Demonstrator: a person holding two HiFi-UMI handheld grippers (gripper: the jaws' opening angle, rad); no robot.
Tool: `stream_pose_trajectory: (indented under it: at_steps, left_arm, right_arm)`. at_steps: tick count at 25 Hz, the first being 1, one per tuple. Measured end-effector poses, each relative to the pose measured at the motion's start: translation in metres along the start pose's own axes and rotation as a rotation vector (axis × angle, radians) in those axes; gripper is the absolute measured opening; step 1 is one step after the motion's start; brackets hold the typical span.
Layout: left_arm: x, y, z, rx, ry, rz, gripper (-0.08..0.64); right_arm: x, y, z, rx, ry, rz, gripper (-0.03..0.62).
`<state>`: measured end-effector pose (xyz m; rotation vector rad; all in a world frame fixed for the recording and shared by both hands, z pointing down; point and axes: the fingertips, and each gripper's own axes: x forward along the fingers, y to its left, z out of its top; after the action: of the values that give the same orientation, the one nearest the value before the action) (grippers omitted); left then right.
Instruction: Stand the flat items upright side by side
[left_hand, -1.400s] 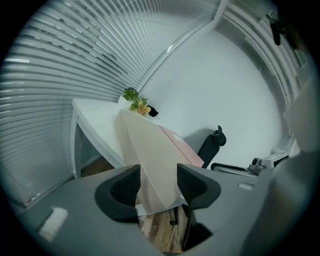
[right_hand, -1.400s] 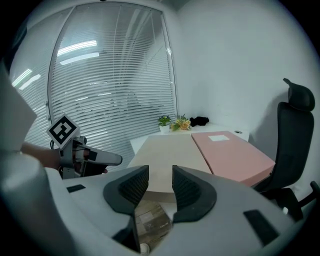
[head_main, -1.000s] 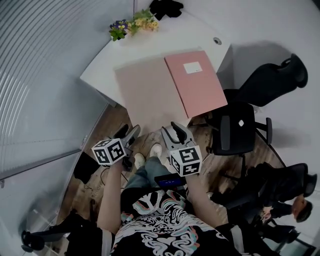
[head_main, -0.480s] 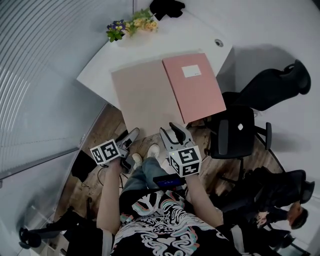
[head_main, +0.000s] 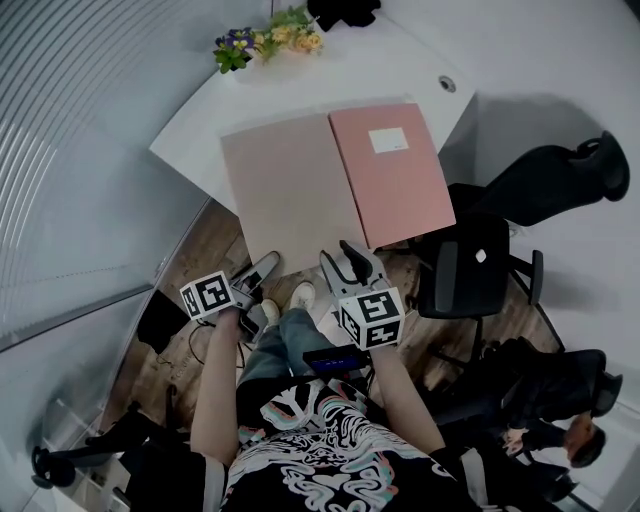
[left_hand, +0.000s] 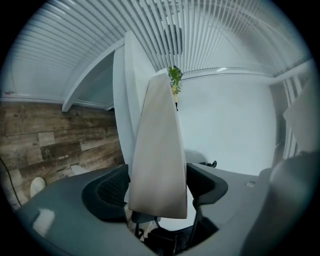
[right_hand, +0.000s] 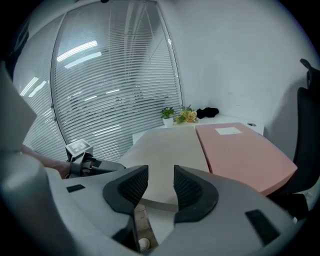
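Two flat folders lie side by side on the white table (head_main: 200, 130): a beige folder (head_main: 285, 195) on the left and a pink folder (head_main: 392, 175) with a white label on the right. My left gripper (head_main: 258, 282) is rolled on its side at the beige folder's near left corner. Its jaws have just been opening and now stand wide, with the beige folder (left_hand: 157, 150) edge-on between them and the pads clear of it. My right gripper (head_main: 345, 262) hovers just short of the beige folder's near edge (right_hand: 165, 165), open by a narrow gap with nothing in it.
A small pot of flowers (head_main: 265, 38) and a black item (head_main: 345, 10) sit at the table's far end, and a cable hole (head_main: 447, 84) at its right. Black office chairs (head_main: 470, 265) stand right of the table. Blinds cover the glass wall (head_main: 70, 150) on the left.
The left gripper has rolled, sunk a little toward the table's near corner, and its jaws have spread wider. The right gripper has edged slightly toward the folders.
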<state>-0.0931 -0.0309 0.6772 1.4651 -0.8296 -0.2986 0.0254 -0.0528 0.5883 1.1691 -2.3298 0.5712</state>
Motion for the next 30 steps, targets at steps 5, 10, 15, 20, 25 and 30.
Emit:
stream_pose_trajectory:
  at_steps: [5, 10, 15, 20, 25, 30]
  left_arm:
    - [0.003, -0.001, 0.000, -0.060, 0.006, -0.054, 0.330]
    - [0.001, -0.002, 0.001, -0.053, -0.002, -0.038, 0.327]
    - [-0.004, 0.000, 0.005, -0.045, -0.018, -0.011, 0.325]
    - [-0.007, -0.003, 0.007, -0.032, -0.022, 0.009, 0.325]
    - [-0.013, -0.005, 0.012, -0.019, -0.022, 0.024, 0.324]
    - [-0.015, -0.005, 0.017, -0.009, -0.021, 0.035, 0.324]
  right_arm:
    - [0.005, -0.002, -0.004, 0.000, 0.016, 0.002, 0.155]
    - [0.009, -0.001, -0.007, 0.000, 0.034, -0.002, 0.169]
    - [0.009, 0.000, -0.007, -0.002, 0.033, 0.001, 0.170]
    - [0.009, -0.004, -0.001, -0.009, 0.016, -0.023, 0.167]
    - [0.013, -0.006, -0.001, -0.012, 0.031, -0.036, 0.166]
    - [0.018, -0.010, -0.012, 0.000, 0.085, -0.054, 0.166]
